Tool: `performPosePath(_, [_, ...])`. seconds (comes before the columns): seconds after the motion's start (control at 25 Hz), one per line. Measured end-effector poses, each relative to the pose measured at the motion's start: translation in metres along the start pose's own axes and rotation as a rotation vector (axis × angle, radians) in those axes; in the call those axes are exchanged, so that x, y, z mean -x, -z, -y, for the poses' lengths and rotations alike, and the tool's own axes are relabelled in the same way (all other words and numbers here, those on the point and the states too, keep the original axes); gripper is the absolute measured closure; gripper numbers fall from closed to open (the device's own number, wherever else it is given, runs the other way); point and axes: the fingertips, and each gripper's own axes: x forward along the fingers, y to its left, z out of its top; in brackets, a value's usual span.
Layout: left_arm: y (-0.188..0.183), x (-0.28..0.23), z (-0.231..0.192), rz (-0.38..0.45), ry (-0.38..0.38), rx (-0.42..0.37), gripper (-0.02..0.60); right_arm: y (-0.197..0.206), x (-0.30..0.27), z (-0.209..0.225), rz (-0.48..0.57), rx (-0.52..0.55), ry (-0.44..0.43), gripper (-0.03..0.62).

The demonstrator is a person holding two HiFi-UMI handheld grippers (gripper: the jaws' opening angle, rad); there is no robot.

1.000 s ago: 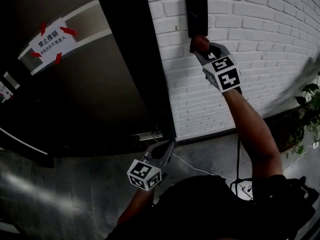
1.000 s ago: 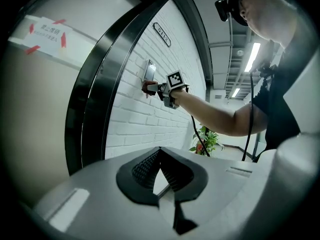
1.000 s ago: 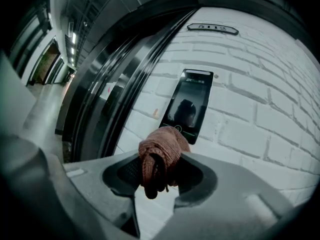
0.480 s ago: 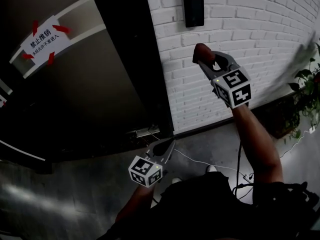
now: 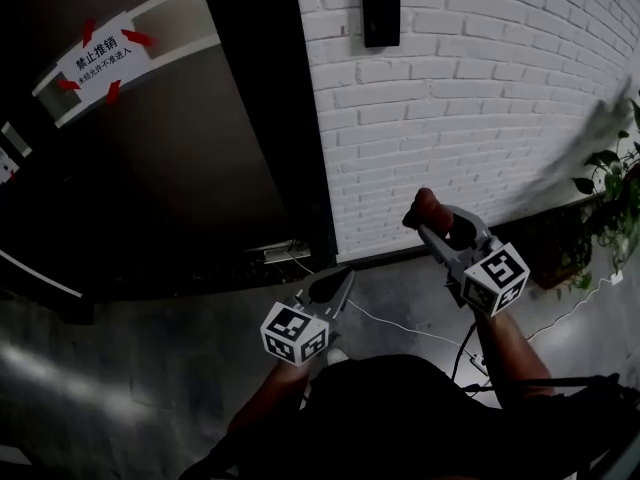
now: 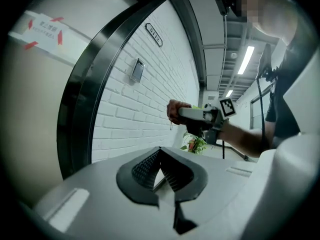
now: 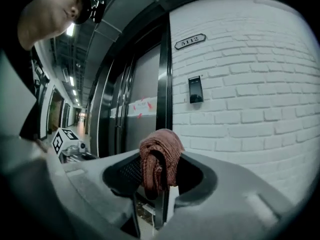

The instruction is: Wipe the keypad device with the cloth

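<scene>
Cloth held low in a corridor, well apart from the keypad device (image 5: 380, 10) high on the white brick wall (image 5: 480, 118).
The right tool (image 5: 432, 226) is clamped on the bunched reddish cloth (image 7: 160, 154), out in front of the wall and not touching it. The left tool (image 5: 340, 290) hangs lower with its jaws together and nothing between them, above the grey floor (image 5: 120, 388). A dark door (image 5: 150, 188) with a taped paper notice (image 5: 97, 56) stands left of the bricks; a plant (image 5: 612, 208) sits at the right.

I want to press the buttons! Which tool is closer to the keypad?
Right. The right tool, with the cloth, is below the keypad; the left tool is even lower, further left.
</scene>
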Motion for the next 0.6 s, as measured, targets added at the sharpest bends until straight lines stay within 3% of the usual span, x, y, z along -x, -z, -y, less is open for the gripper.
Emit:
performPosePath(0.2, [0.005, -0.006, 0.036, 0.03, -0.045, 0.043, 0.565, 0.042, 0.064, -0.025, -0.036, -0.139, -0.04, 0.448])
performPosePath(0.6, [0.023, -0.011, 0.113, 0.036, -0.118, 0.023, 0.565, 0.071, 0.148, -0.043, -0.063, -0.158, -0.087, 0.45])
